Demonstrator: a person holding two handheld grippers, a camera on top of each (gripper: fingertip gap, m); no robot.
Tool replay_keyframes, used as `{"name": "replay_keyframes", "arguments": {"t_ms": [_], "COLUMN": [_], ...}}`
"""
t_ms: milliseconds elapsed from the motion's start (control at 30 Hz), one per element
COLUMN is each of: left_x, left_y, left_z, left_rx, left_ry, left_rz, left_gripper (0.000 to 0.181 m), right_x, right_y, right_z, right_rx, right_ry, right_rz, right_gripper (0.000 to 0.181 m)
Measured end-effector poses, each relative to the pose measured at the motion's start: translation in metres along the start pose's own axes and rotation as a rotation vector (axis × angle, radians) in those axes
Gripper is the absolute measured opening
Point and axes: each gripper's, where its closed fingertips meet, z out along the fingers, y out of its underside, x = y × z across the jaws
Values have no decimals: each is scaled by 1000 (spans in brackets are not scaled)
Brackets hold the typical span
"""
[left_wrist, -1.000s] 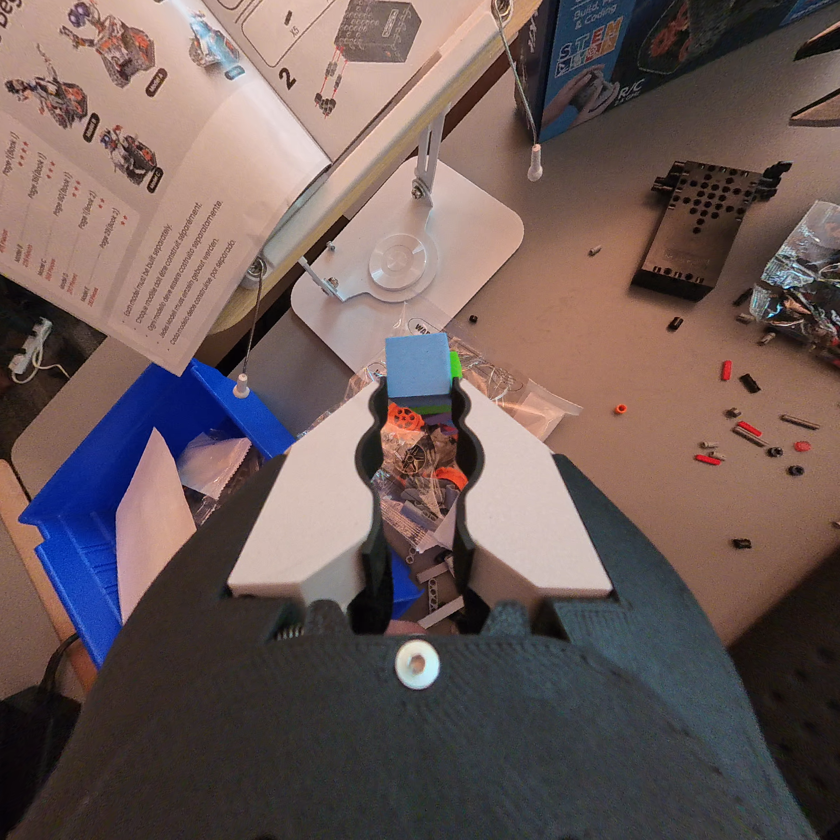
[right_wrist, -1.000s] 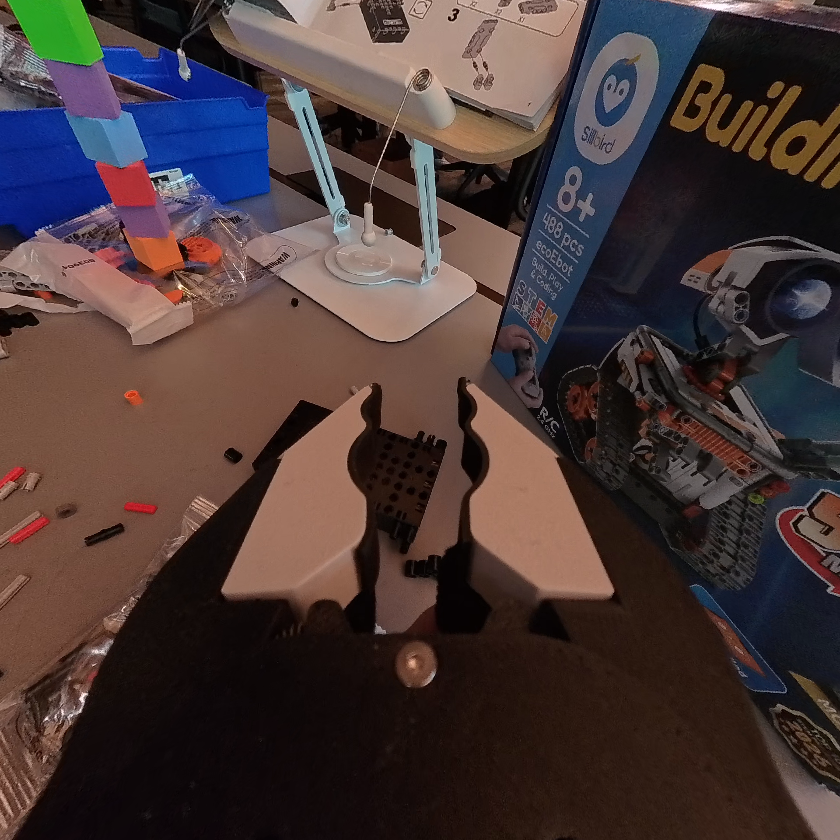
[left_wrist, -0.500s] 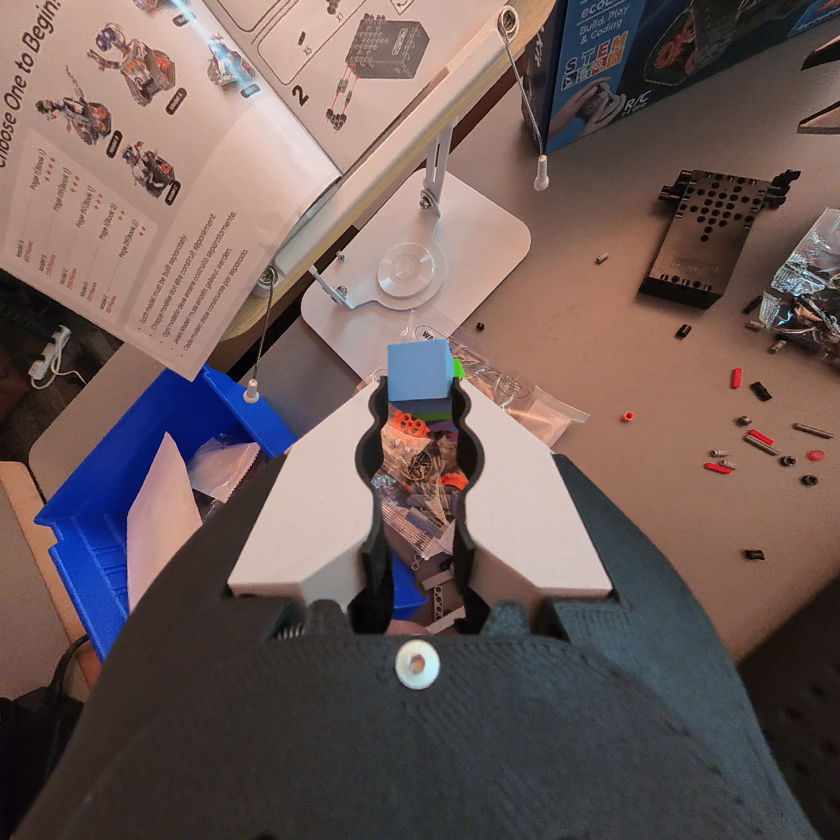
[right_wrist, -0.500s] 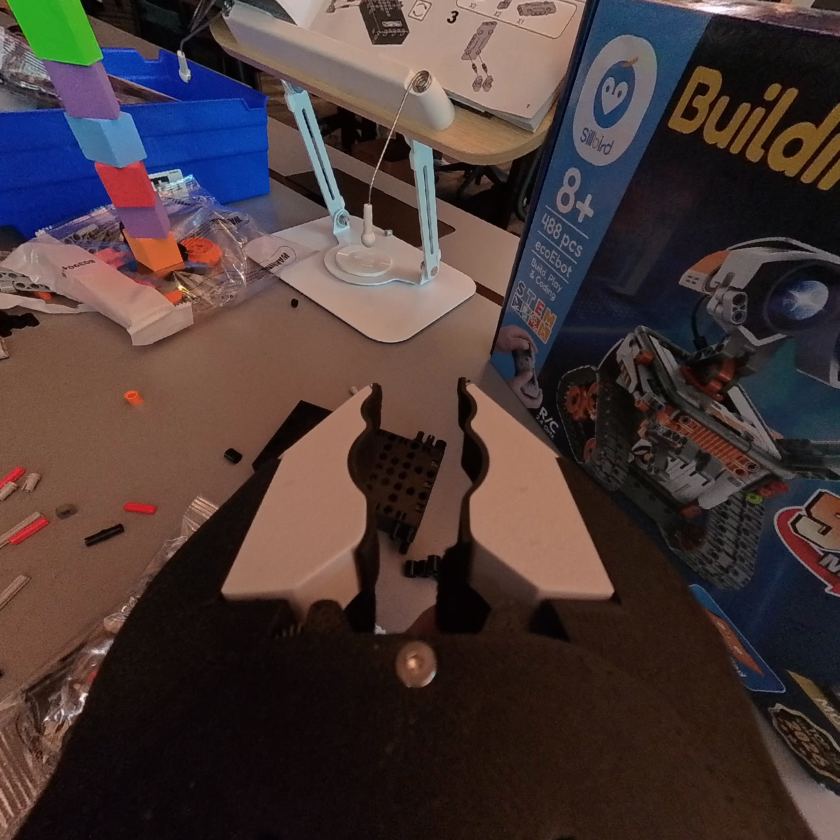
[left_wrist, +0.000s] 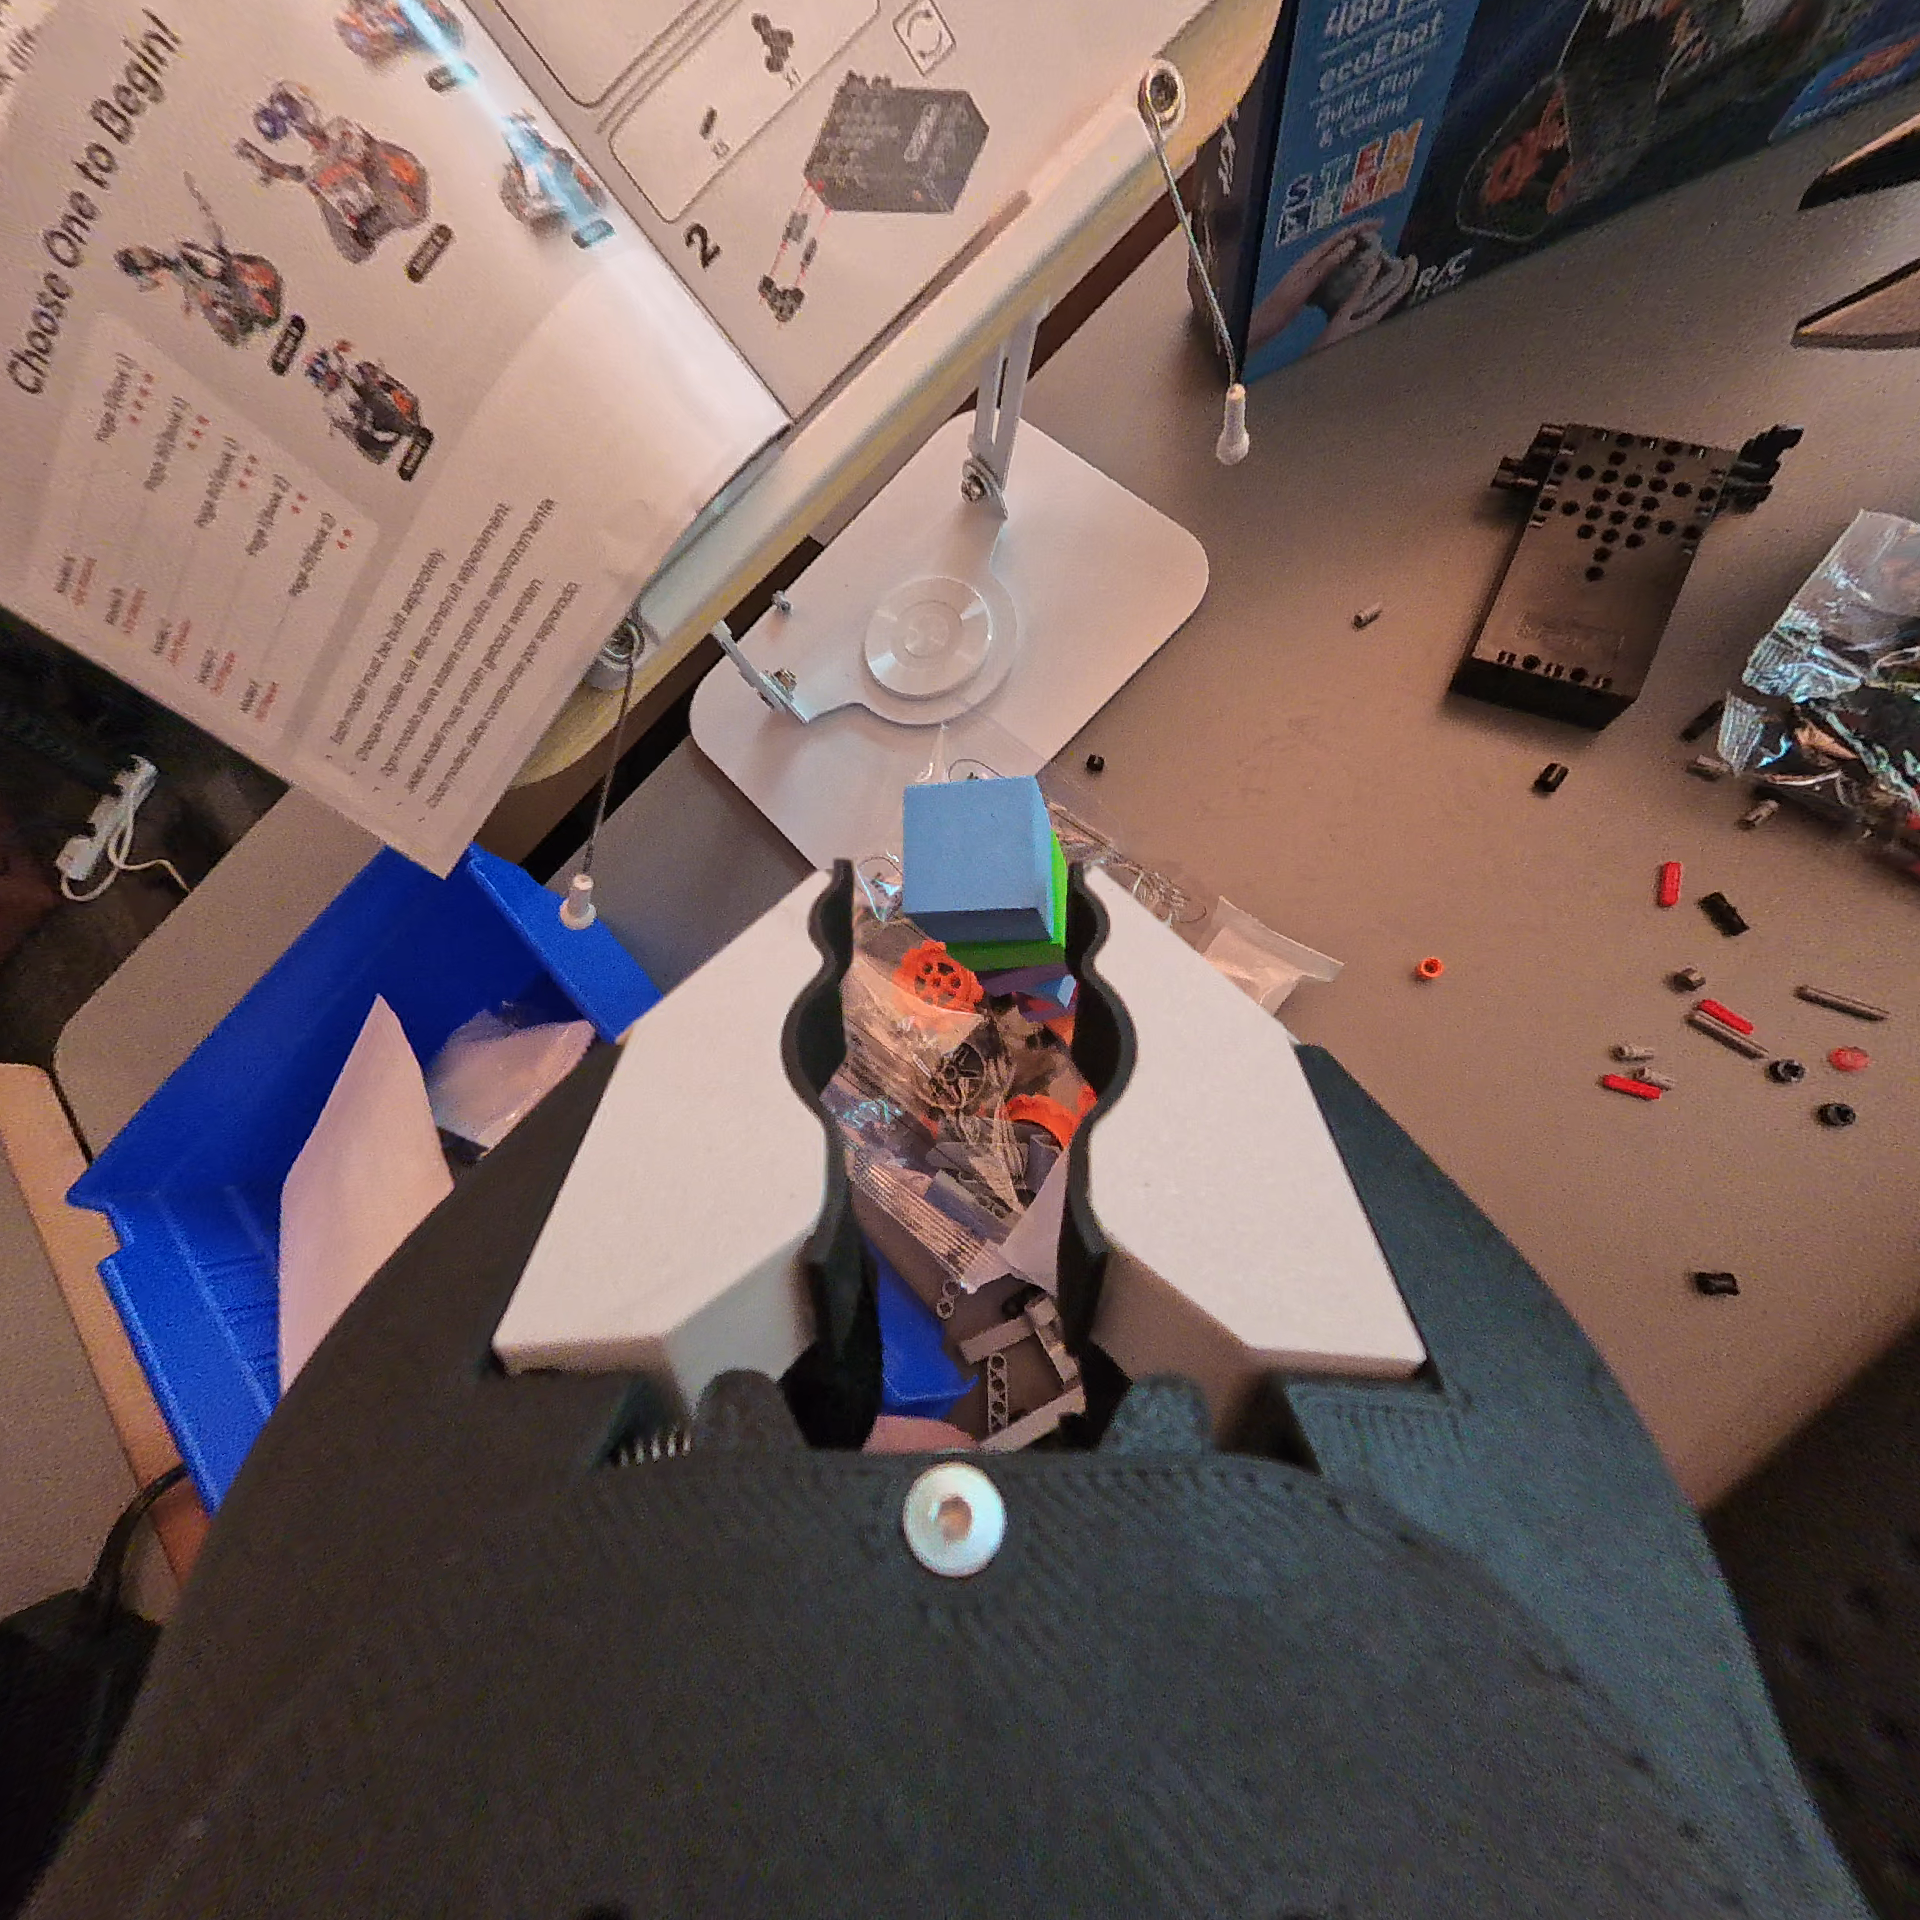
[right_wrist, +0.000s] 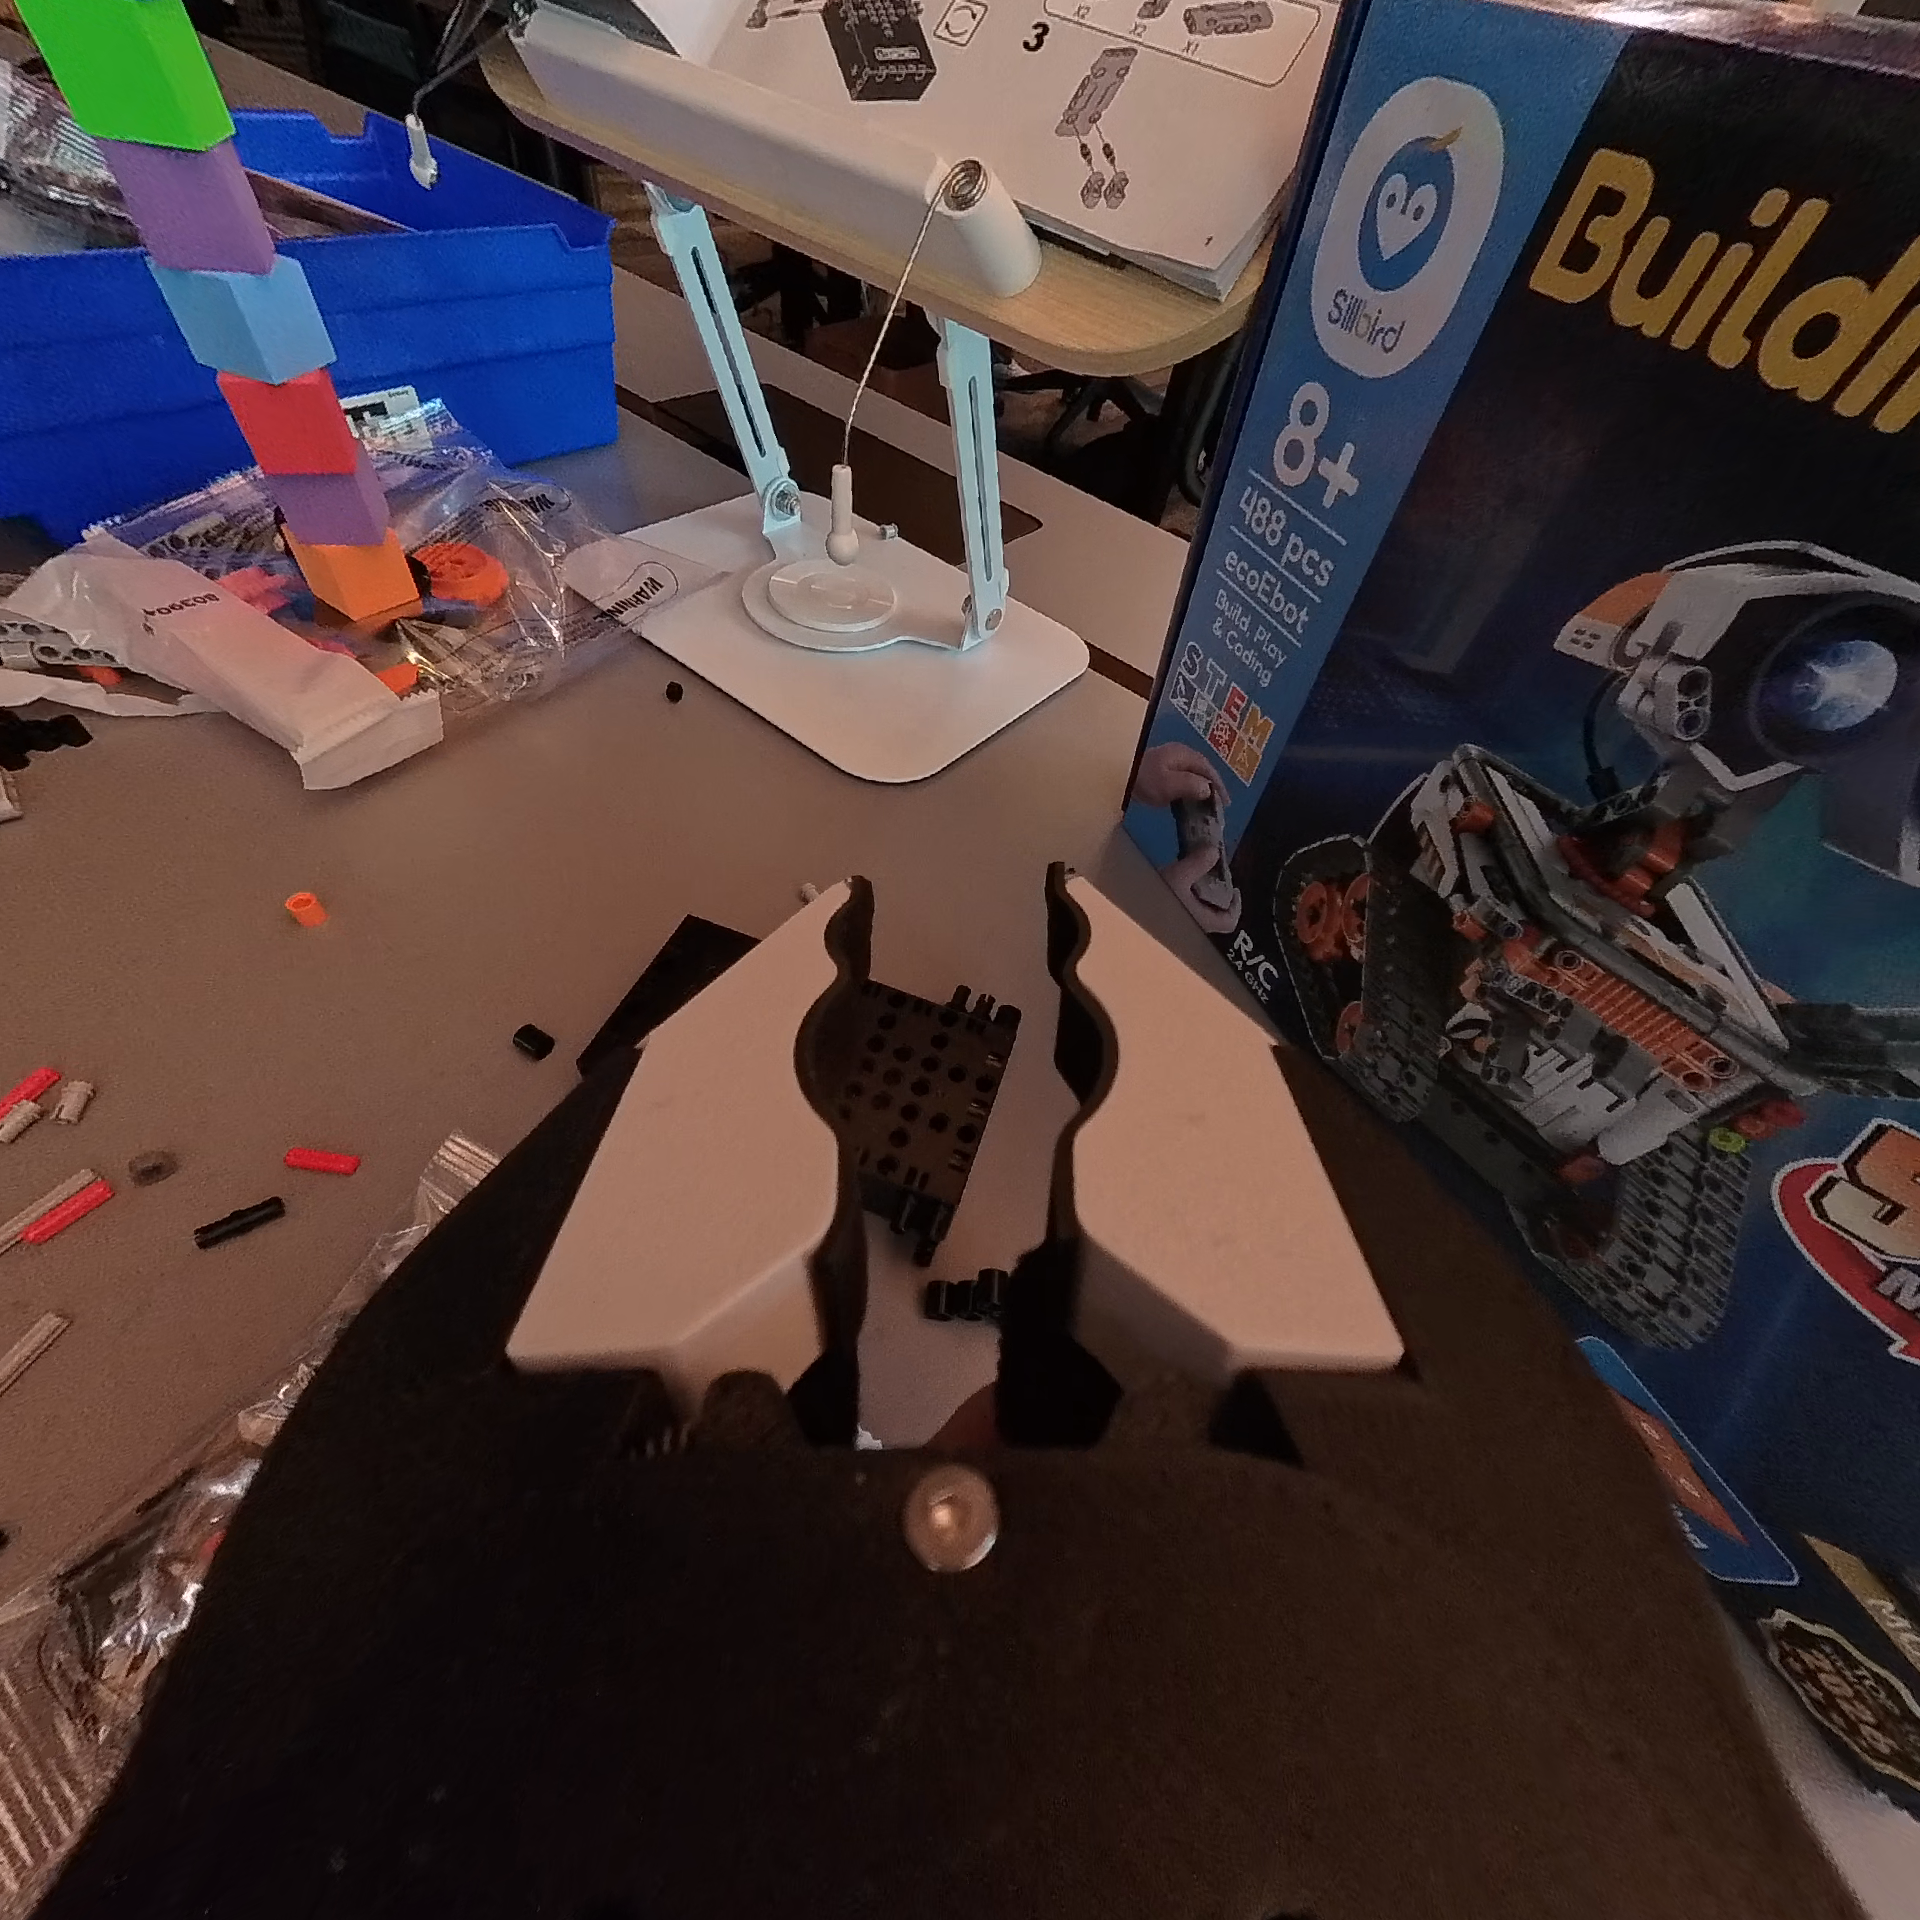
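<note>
A leaning tower of coloured blocks stands on a clear bag of small parts. In the left wrist view I look down on its light blue top block, with a green block under it. My left gripper is open and hovers above the tower, the blue block showing between its tips. My right gripper is open and empty, low over a black perforated plate beside a big blue box.
A blue bin lies left of the bag. A white book stand holds an open booklet above the table. Small red and black pins and a foil bag lie at the right. Left tips to right tips: about 30 cm. It is some 8 cm from my right tips to the black perforated plate. It turns up in the left wrist view as well.
The left gripper has shifted slightly, so the stand and booklet slid down and right in its view. The tower and the right gripper have not moved.
</note>
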Motion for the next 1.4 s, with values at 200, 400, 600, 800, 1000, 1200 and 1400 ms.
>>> {"name": "replay_keyframes", "arguments": {"t_ms": [200,400,600,800,1000,1200,1400], "left_x": [-3,33,86,133,173,192,196], "left_y": [-14,-46,-51,-44,-38,-37,-19], "left_z": [-24,-70,-76,-52,-13,26,57], "left_rx": [80,297,427,480,517,551,518], "left_ry": [-88,-164,-151,-132,-75,-95,-90], "left_rz": [35,93,132,175,227,249,256], "left_gripper": [42,46,49,49,46,45,42], "right_x": [0,2,1,2,-2,-1,-6], "right_y": [0,-2,0,0,1,0,2], "right_z": [0,-1,0,0,2,2,5], "right_rx": [1,8,-1,-1,-4,5,1], "right_ry": [2,22,27,31,25,26,15], "right_rz": [-1,-21,-37,-39,-59,-57,-76], "right_gripper": [33,34,35,35,37,40,40]}}
